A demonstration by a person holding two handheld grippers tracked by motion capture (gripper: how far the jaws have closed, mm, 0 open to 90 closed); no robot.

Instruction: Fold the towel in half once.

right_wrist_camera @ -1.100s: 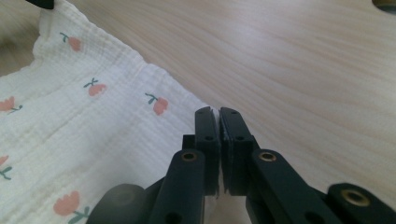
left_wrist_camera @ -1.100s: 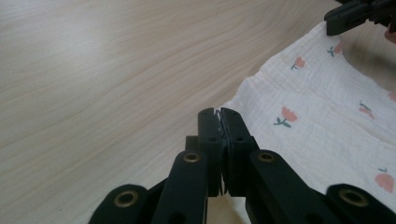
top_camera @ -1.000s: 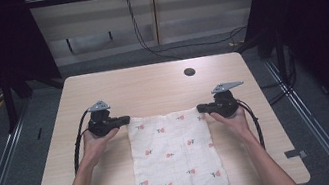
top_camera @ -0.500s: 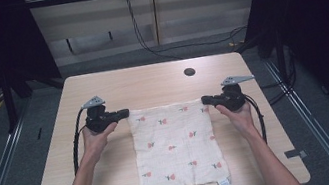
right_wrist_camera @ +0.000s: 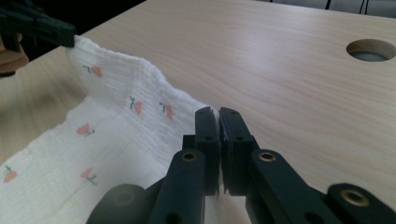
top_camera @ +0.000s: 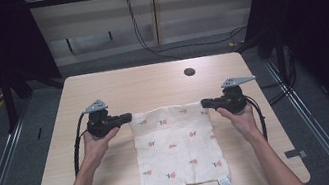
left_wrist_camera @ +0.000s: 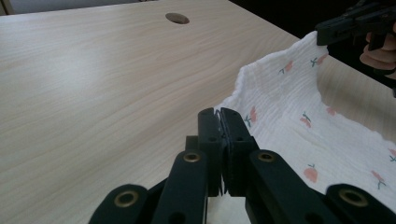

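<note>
The left tool (top_camera: 127, 117) is clamped tight on one far corner of the white gauzy cloth printed with small red flowers (top_camera: 176, 146); the right tool (top_camera: 204, 103) pinches the other far corner the same way. The far edge is raised slightly between them, while the rest lies flat on the pale wooden bench (top_camera: 116, 88), near its front edge. To do this well, I judge both corners should travel together, evenly tensioned, without slipping. Count: two tools, one cloth, one round cable hole (top_camera: 189, 72).
</note>
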